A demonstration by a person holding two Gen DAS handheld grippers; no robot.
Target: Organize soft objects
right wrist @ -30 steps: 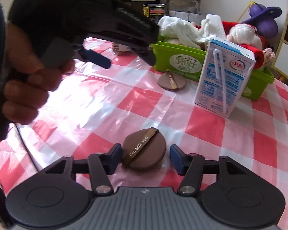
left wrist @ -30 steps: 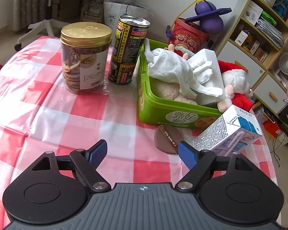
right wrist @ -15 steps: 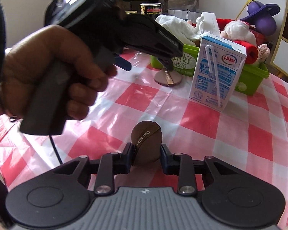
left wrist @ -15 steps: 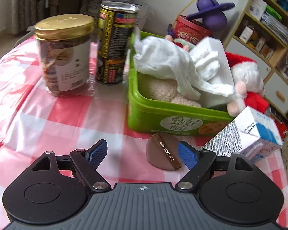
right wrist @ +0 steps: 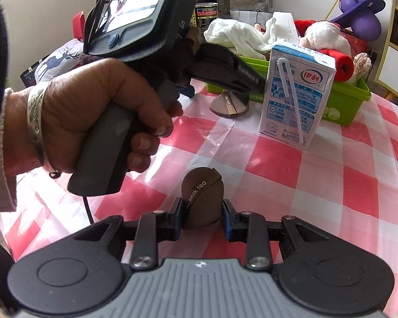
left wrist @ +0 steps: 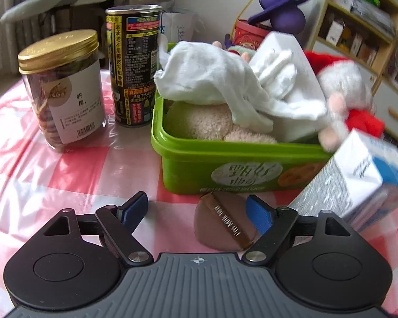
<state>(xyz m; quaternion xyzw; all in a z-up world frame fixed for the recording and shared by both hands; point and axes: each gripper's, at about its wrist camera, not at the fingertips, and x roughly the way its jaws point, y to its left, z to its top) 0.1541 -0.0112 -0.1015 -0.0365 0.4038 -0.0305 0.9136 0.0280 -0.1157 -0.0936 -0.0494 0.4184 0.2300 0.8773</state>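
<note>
While right gripper (right wrist: 202,218) pinches brown puff (right wrist: 202,201), left gripper (left wrist: 197,209) wide

The near brown puff (right wrist: 202,201) has been squeezed narrow by the right hand-held gripper (right wrist: 202,218). The left hand-held gripper (left wrist: 197,208), jaws wide, has been brought around the far puff (left wrist: 223,221).

A glossy, wrinkled red-and-white checked plastic tablecloth (left wrist: 74,175) is seen. A smooth green plastic tub (left wrist: 188,169) is filled with soft white cloth (left wrist: 209,79) and nubbly beige plush (left wrist: 199,122). A clear plastic jar (left wrist: 63,98) is capped by a shiny gold metal lid (left wrist: 58,47). 2 matt brown round puffs (left wrist: 220,222) (right wrist: 202,201) carry satin ribbons. A printed paper milk carton (right wrist: 295,92) looks smooth.
</note>
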